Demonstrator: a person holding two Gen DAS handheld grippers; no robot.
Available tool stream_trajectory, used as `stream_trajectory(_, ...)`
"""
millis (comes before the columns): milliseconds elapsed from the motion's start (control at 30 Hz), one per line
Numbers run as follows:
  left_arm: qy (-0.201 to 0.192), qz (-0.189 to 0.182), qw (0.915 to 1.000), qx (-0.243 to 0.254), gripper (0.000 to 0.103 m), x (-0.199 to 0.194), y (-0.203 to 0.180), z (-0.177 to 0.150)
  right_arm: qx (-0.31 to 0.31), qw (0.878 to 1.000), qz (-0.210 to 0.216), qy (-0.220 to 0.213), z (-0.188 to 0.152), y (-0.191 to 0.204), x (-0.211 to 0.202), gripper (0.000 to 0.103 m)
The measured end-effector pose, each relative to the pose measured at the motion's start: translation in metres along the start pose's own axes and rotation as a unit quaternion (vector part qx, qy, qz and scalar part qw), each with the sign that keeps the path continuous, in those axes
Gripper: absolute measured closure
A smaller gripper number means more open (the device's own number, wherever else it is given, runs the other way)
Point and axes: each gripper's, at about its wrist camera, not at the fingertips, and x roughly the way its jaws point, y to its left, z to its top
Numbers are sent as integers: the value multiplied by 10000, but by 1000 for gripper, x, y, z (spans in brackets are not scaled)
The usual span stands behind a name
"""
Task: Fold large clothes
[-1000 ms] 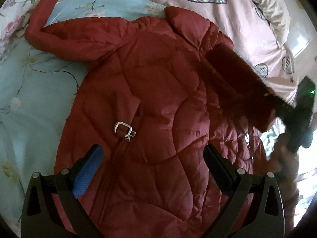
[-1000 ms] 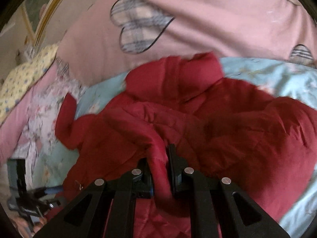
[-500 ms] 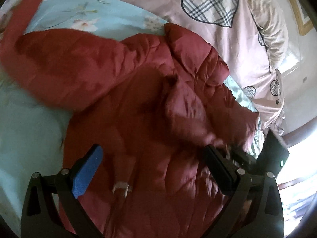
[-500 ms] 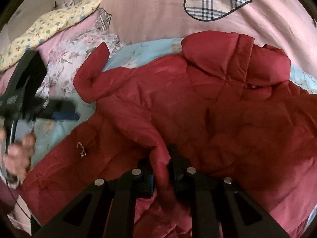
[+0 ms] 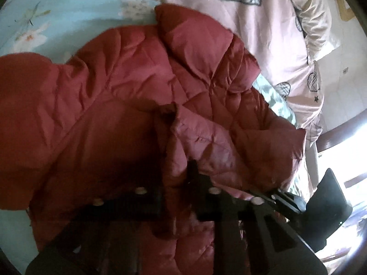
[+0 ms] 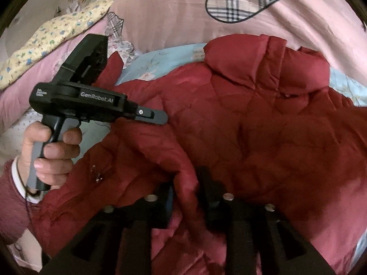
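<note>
A large red quilted jacket point(image 5: 128, 87) lies on the bed, collar toward the pillows; it also fills the right wrist view point(image 6: 263, 137). My left gripper point(image 5: 175, 174) is shut on a fold of the jacket's sleeve fabric. It shows from the side in the right wrist view point(image 6: 158, 116), held by a hand above the jacket's left part. My right gripper point(image 6: 185, 183) is shut on a ridge of jacket fabric near the front. Its black body shows at the lower right of the left wrist view point(image 5: 325, 208).
A light blue floral sheet point(image 5: 45, 18) lies under the jacket. A pink duvet with plaid hearts point(image 6: 183, 11) lies behind it. A yellow dotted pillow point(image 6: 52, 36) sits at the far left. A metal zipper pull point(image 6: 97, 176) lies on the jacket front.
My left gripper was open over the jacket front. It moved right toward the sleeve and shut on the fabric. My right gripper kept its hold and carried the sleeve inward.
</note>
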Motion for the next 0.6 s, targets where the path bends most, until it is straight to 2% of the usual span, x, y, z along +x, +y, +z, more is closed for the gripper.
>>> stream_trajectory(67, -279, 323, 9990, 107, 90, -15, 0, -3, 116, 9999, 32, -111, -5, -4, -14, 66)
stream_trajectory(167, -664, 874, 9936, 267, 90, -36, 4, -7, 400, 9983, -144, -407, -14, -17, -42, 66)
stream_trajectory(200, -807, 1128, 9897, 341, 90, -43, 5, -10, 537, 9968, -300, -519, -15, -25, -51, 66)
stream_trajectory(267, -935, 1412, 9846, 444, 90, -48, 7, -15, 769, 9922, -663, -722, -13, -41, -64, 66)
stream_trajectory(333, -940, 1521, 9826, 501, 90, -46, 10, -18, 996, 9843, -1172, -867, -10, -60, -73, 62)
stream_trajectory(367, -961, 1591, 9811, 543, 90, -44, 9, -19, 1103, 9814, -1316, -858, -8, -69, -74, 58)
stream_trajectory(500, -997, 1908, 9739, 723, 89, -32, 5, -20, 1310, 9741, -1692, -733, -2, -100, -64, 57)
stream_trajectory(600, -1011, 1948, 9730, 718, 80, -30, 7, -21, 1397, 9715, -1878, -373, -5, -116, -40, 58)
